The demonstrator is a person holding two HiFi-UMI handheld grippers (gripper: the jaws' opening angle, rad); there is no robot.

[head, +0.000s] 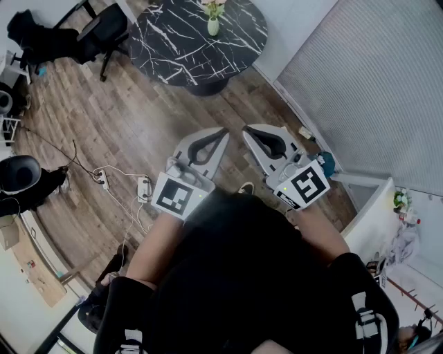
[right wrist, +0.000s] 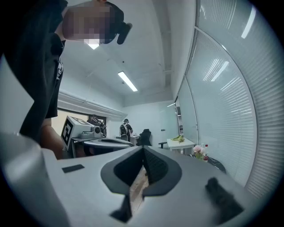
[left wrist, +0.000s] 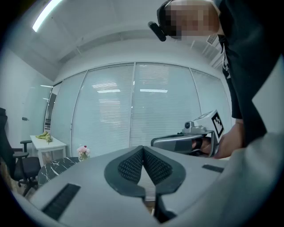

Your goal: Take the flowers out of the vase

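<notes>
A small pale vase (head: 213,26) with pink flowers (head: 213,8) stands on a round black marble table (head: 173,41) far ahead of me. The flowers (left wrist: 83,151) show small at the left of the left gripper view, and the flowers (right wrist: 198,150) sit right of centre in the right gripper view. My left gripper (head: 223,131) and right gripper (head: 246,130) are held level side by side near my body, well short of the table. Both are shut with tips touching and nothing between them. The left gripper (left wrist: 143,148) and the right gripper (right wrist: 143,148) each fill the lower part of their own view.
A black office chair (head: 104,31) stands left of the table. Cables and a power strip (head: 144,187) lie on the wooden floor at my left. A blinds-covered glass wall (head: 374,83) runs along the right. A white side table (right wrist: 179,143) and a distant person (right wrist: 125,129) show in the right gripper view.
</notes>
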